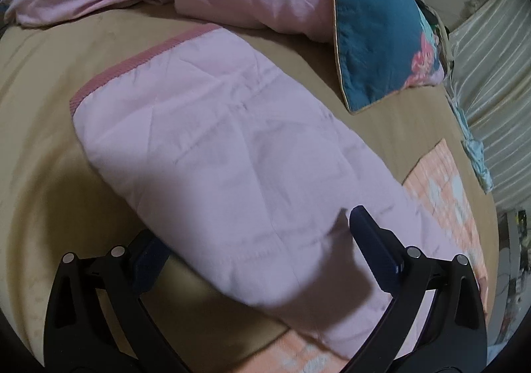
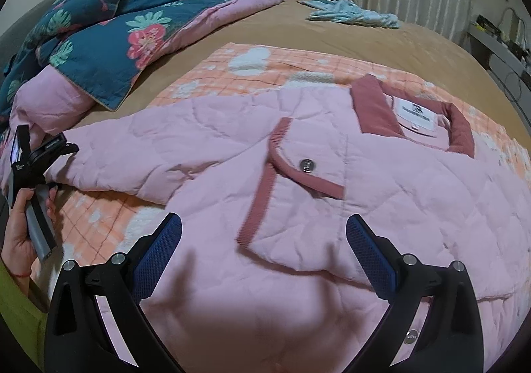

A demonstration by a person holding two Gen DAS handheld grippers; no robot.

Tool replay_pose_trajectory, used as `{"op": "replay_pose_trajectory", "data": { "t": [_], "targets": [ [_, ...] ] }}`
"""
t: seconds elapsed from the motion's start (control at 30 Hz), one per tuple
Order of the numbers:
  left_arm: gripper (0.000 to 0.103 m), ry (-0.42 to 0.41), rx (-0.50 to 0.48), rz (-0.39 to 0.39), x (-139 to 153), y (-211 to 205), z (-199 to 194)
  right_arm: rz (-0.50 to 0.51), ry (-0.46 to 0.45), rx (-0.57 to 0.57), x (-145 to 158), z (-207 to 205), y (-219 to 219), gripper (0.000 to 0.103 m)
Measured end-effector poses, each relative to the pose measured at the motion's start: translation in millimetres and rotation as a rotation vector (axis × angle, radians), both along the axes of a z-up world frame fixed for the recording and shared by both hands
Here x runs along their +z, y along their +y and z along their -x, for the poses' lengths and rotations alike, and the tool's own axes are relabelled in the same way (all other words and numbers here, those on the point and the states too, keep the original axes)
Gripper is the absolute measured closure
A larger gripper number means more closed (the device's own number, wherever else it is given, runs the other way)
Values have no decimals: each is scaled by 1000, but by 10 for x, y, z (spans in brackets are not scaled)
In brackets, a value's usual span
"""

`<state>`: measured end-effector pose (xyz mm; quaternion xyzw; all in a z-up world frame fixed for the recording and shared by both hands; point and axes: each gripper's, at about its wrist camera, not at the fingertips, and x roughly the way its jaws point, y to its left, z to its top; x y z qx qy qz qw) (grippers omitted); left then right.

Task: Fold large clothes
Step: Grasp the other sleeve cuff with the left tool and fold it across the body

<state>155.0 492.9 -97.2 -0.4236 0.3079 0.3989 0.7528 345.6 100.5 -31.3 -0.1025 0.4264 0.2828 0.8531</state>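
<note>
Pink quilted jacket (image 2: pixel 332 193) with dusty-rose ribbed trim lies spread on an orange checked blanket (image 2: pixel 252 71) over the tan bed sheet (image 2: pixel 332 31), collar toward the far edge, one sleeve (image 1: pixel 205 147) reaching toward the bed's left edge. Left gripper (image 1: pixel 255 240) hovers released, one finger on either side of the sleeve where it meets the body. Right gripper (image 2: pixel 264 250) hangs likewise released over the chest pocket (image 2: pixel 298 180). Risks, as judged: puffy slippery fabric may escape a shallow pinch; a deep pinch may catch the blanket; the floral teal quilt (image 2: pixel 99 41) nearby may obstruct the sleeve's fold.
</note>
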Motion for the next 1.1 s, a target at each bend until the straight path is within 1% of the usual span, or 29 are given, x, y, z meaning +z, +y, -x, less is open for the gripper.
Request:
{"op": "replay_pose_trajectory", "data": {
  "t": [0.03, 0.07, 0.1, 0.17, 0.2, 0.27, 0.33, 0.43, 0.53, 0.63, 0.83, 0.9, 0.97, 1.07, 1.1],
  "targets": [
    [12, -1, -1, -8, 7, 5, 6, -3, 2, -8, 2, -9, -42, 4],
    [29, 7, 6, -35, 35, -8, 29, -5, 3, -15, 4, -17, -74, 4],
    [54, 5, 10, -56, 59, -14, 44, -7, 3, -22, 6, -25, -115, 4],
    [76, -27, -1, -88, 157, -22, 62, -11, 9, -40, 12, -47, -221, 4],
    [83, -45, -11, -100, 215, -37, 61, -14, 10, -51, 19, -57, -290, 4],
    [87, -76, -37, -145, 393, -110, 59, -16, 9, -69, 32, -68, -390, 4],
    [89, -101, -60, -192, 588, -199, 46, -20, 10, -86, 48, -71, -489, 4],
    [91, -148, -97, -228, 805, -307, 33, -30, 8, -107, 88, -59, -645, 4],
    [91, -203, -146, -275, 1061, -503, 26, -39, 2, -126, 131, -33, -799, 4],
    [92, -250, -186, -303, 1235, -683, 22, -45, -3, -143, 160, -3, -929, 4],
    [93, -341, -300, -365, 1614, -1109, -32, -71, 3, -183, 225, 60, -1229, 4],
    [93, -396, -346, -371, 1767, -1277, -46, -83, 4, -205, 259, 81, -1325, 4],
    [93, -415, -390, -415, 1939, -1507, -53, -90, 5, -210, 300, 95, -1383, 4],
    [93, -436, -447, -449, 2145, -1811, -95, -89, -11, -205, 382, 144, -1444, 4],
    [93, -432, -461, -466, 2196, -1889, -125, -92, -20, -206, 420, 165, -1478, 4]
  ]
}}
